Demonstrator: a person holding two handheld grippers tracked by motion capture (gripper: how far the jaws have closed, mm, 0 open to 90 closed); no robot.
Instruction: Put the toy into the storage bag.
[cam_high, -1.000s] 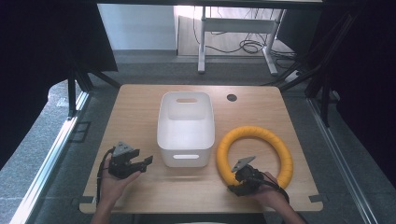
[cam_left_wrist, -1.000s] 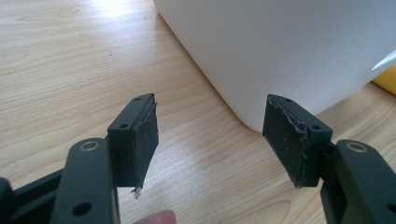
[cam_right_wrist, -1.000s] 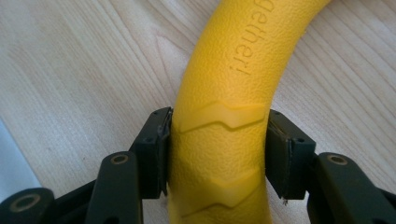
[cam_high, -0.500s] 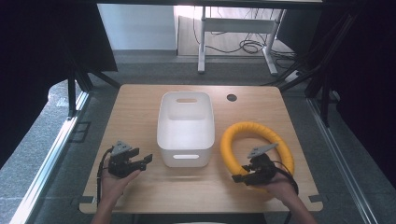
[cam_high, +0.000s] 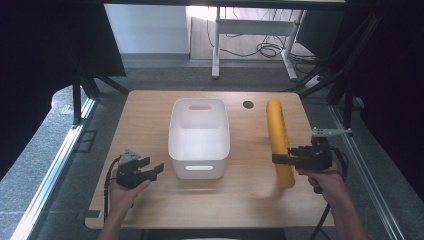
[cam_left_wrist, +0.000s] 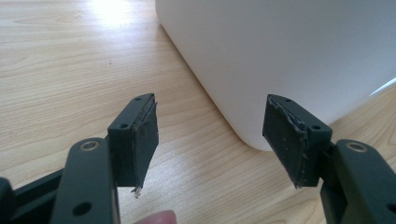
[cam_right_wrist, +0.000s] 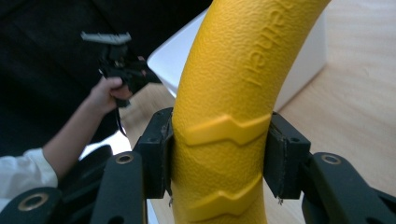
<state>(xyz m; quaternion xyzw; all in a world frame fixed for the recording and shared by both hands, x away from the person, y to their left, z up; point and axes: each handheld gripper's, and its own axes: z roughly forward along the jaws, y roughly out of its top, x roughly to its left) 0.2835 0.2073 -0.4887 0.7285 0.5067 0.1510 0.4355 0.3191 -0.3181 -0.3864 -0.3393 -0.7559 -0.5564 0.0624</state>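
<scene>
Ring (cam_right_wrist: 229, 93) yellow, pebbled, raised chevrons; stands on edge, pinched by right hand-held gripper (cam_right_wrist: 217, 156); left (cam_left_wrist: 212, 135) spread.

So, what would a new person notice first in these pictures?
First, the bright yellow textured ring, standing on edge at the right of the wooden table, clamped in the right claw. Next, the white plastic bin with handle slots in the table's middle, and the left claw resting open beside it.
</scene>
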